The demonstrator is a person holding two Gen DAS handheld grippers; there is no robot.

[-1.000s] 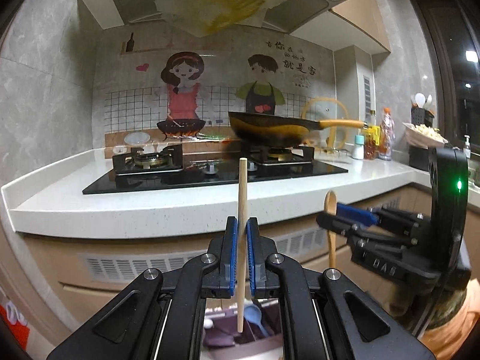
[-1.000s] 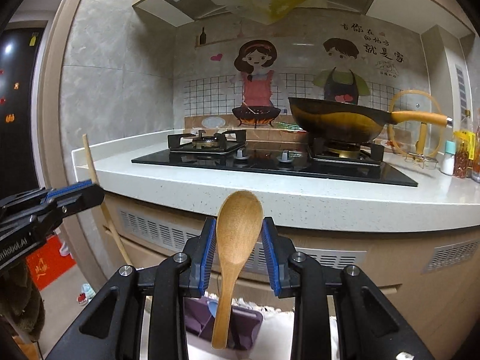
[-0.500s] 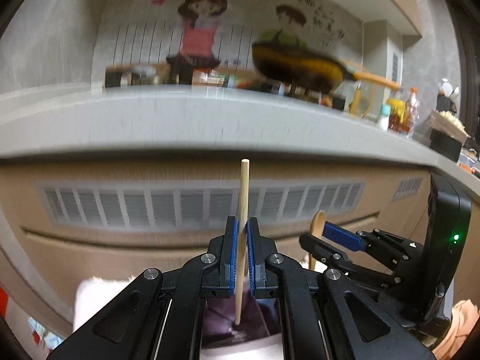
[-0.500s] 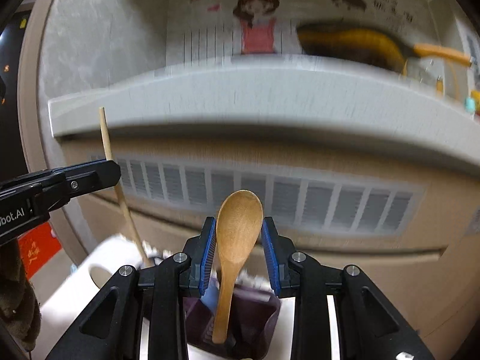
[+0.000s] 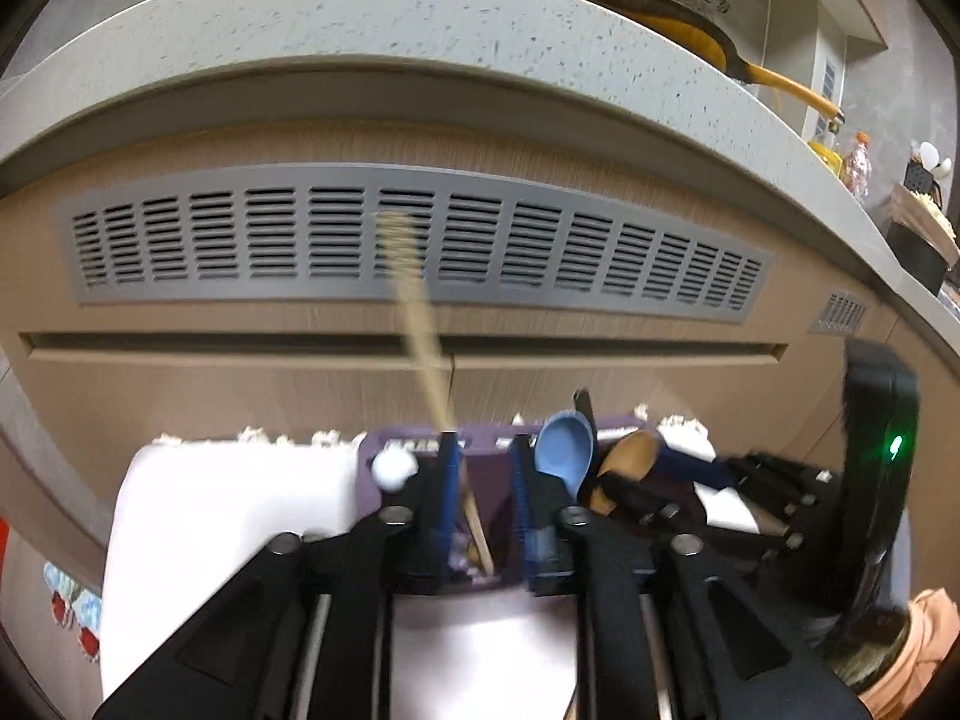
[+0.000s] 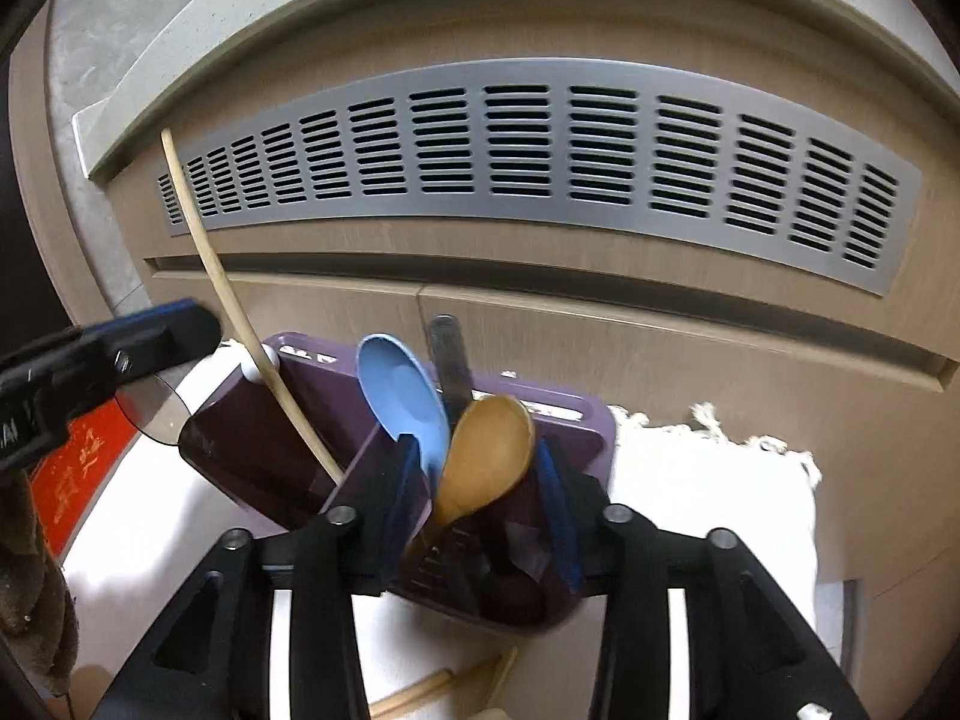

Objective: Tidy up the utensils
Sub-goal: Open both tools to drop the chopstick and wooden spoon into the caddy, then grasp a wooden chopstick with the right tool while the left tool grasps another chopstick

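A purple utensil holder (image 6: 270, 438) stands on a white cloth, seen also in the left wrist view (image 5: 396, 450). My left gripper (image 5: 485, 504) is open above it; a wooden chopstick (image 5: 420, 324) leans free inside its left compartment, blurred, also showing in the right wrist view (image 6: 240, 312). My right gripper (image 6: 480, 498) is open over the right compartment. A wooden spoon (image 6: 489, 462) stands loose between its jaws, next to a blue spoon (image 6: 402, 390) and a dark utensil (image 6: 447, 360). The wooden spoon (image 5: 627, 459) and blue spoon (image 5: 564, 444) show in the left wrist view.
A cabinet front with a grey vent grille (image 6: 540, 156) rises right behind the holder, under the pale counter edge (image 5: 420, 18). The white cloth (image 6: 720, 480) covers the surface. More wooden sticks (image 6: 444, 690) lie near the front. A wok (image 5: 660, 18) sits up on the counter.
Both grippers dropped from counter height to the holder. The left jaws opened and let go of the chopstick, which tilted left. The right jaws widened and the wooden spoon dropped into the holder.
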